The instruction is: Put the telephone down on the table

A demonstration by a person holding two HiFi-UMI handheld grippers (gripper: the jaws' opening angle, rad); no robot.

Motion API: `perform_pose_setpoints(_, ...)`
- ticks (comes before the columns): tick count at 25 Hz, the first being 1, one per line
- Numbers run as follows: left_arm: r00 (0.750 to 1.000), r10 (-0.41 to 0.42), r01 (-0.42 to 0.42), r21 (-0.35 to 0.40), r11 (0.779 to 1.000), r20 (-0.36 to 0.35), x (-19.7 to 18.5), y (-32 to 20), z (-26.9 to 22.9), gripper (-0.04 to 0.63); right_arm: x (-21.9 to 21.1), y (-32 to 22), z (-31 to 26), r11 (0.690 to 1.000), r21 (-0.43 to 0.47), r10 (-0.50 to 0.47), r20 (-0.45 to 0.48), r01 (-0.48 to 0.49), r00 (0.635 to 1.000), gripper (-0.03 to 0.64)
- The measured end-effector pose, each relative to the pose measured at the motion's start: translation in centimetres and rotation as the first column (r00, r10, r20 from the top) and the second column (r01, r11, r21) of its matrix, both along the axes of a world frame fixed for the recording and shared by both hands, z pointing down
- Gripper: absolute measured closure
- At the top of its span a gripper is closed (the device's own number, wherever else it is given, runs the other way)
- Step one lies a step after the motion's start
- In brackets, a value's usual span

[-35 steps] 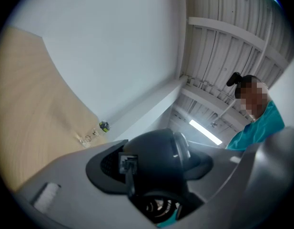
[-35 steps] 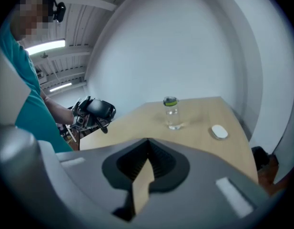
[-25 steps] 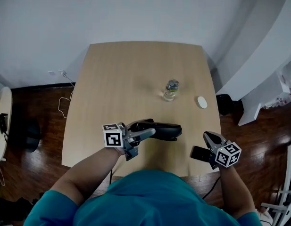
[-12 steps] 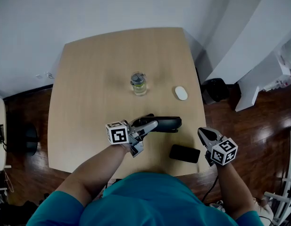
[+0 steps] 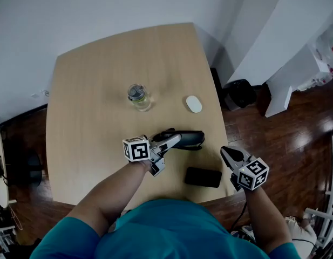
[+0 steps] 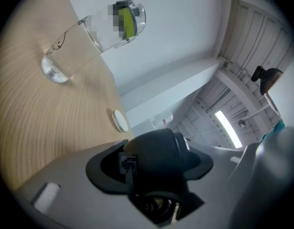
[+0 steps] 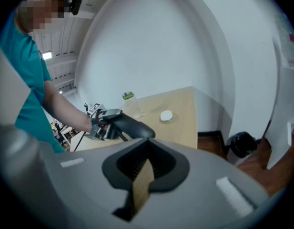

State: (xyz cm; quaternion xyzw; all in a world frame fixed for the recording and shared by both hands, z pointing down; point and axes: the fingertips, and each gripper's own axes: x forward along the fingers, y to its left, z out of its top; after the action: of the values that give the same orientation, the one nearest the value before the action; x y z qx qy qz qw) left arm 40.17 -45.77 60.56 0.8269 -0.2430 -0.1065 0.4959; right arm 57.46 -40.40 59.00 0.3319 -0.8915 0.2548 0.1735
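Observation:
My left gripper (image 5: 169, 142) (image 6: 151, 175) is shut on one end of a black telephone handset (image 5: 189, 139) (image 6: 156, 151). The handset sticks out to the right, low over the front part of the wooden table (image 5: 101, 69). I cannot tell whether it touches the tabletop. The right gripper view shows the same handset (image 7: 130, 124) held level by the left gripper (image 7: 101, 120). My right gripper (image 5: 229, 154) (image 7: 142, 175) hangs at the table's front right edge, jaws shut with nothing between them.
A flat black phone (image 5: 203, 177) lies on the table between the two grippers, near the front edge. A clear bottle (image 5: 138, 97) (image 6: 89, 37) stands mid-table. A small white round object (image 5: 194, 103) (image 6: 120, 120) lies to its right. A dark bin (image 5: 239, 93) sits on the floor.
The left gripper has carried the handset rightward across the table and lower. The right gripper has drifted a little right, away from the flat black phone. The head view has shifted too.

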Motion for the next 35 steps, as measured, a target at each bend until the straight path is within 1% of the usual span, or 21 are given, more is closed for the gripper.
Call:
perform_pose_setpoints(4,0.996,0.033,-0.031,-0.017,0.999,0.084,0.0,0.1,1.6,0.293,0.3,0.1,0.0,1.000,-0.014,0.001,0.019,-0.001,1.000,0.615)
perform_pose_setpoints(7,0.986,0.044,-0.039,-0.037,0.999,0.162,-0.1,0.3,2.5,0.284,0.3,0.0,0.2,1.000,-0.016,0.005,0.030,-0.004,1.000,0.615)
perform_pose_setpoints(9,0.982,0.041,-0.028,-0.071,0.997,0.183,-0.2,0.3,3.0,0.278,0.2,0.0,0.4,1.000,-0.018,0.006,0.034,-0.005,0.999,0.615)
perform_pose_setpoints(11,0.980,0.066,-0.046,-0.108,0.993,0.186,0.0,0.5,3.3,0.276,0.0,0.0,0.4,1.000,-0.025,0.004,0.039,-0.003,0.999,0.615)
perform_pose_setpoints(13,0.981,0.093,-0.067,-0.150,0.986,0.173,0.2,0.7,3.6,0.273,-0.2,0.0,0.4,1.000,-0.028,0.002,0.044,0.000,0.999,0.615)
perform_pose_setpoints(15,0.983,0.116,-0.087,-0.197,0.977,0.140,0.1,0.9,3.8,0.276,-0.4,0.0,0.3,1.000,-0.030,-0.006,0.046,0.007,0.999,0.615)
perform_pose_setpoints(20,0.979,0.203,-0.183,-0.296,0.937,0.036,0.1,1.8,4.1,0.284,-0.5,0.0,0.1,1.000,-0.022,-0.011,0.048,0.012,0.999,0.615)
perform_pose_setpoints(22,0.975,0.223,-0.206,-0.316,0.926,0.017,0.0,1.8,4.2,0.284,-0.5,0.1,0.2,1.000,-0.022,-0.012,0.049,0.013,0.999,0.615)
perform_pose_setpoints(24,0.978,0.210,-0.196,-0.353,0.915,0.001,-0.1,1.5,4.3,0.282,-0.5,0.3,0.4,0.999,-0.030,-0.014,0.050,0.016,0.999,0.615)
perform_pose_setpoints(26,0.986,0.169,-0.159,-0.417,0.895,-0.014,-0.5,0.8,4.6,0.276,-0.5,0.5,0.6,0.999,-0.036,-0.013,0.050,0.015,0.999,0.615)
perform_pose_setpoints(28,0.992,0.126,-0.104,-0.473,0.875,0.014,-1.3,0.0,5.2,0.266,-0.6,0.5,0.6,0.999,-0.036,-0.011,0.050,0.013,0.999,0.615)
perform_pose_setpoints(29,0.993,0.113,-0.079,-0.488,0.869,0.041,-1.8,-0.3,5.5,0.256,-0.7,0.5,0.6,0.999,-0.037,-0.011,0.051,0.013,0.999,0.615)
perform_pose_setpoints(30,0.992,0.109,-0.063,-0.490,0.870,0.067,-2.1,-0.5,5.7,0.249,-0.8,0.5,0.6,0.999,-0.038,-0.013,0.051,0.015,0.999,0.615)
perform_pose_setpoints(33,0.981,0.130,-0.051,-0.455,0.889,0.145,-2.2,-0.6,5.7,0.237,-1.1,0.4,0.4,0.999,-0.037,-0.018,0.057,0.020,0.998,0.615)
perform_pose_setpoints(35,0.965,0.149,-0.045,-0.429,0.902,0.214,-2.3,-0.6,5.7,0.227,-1.2,0.3,0.4,0.999,-0.032,-0.019,0.059,0.021,0.998,0.615)
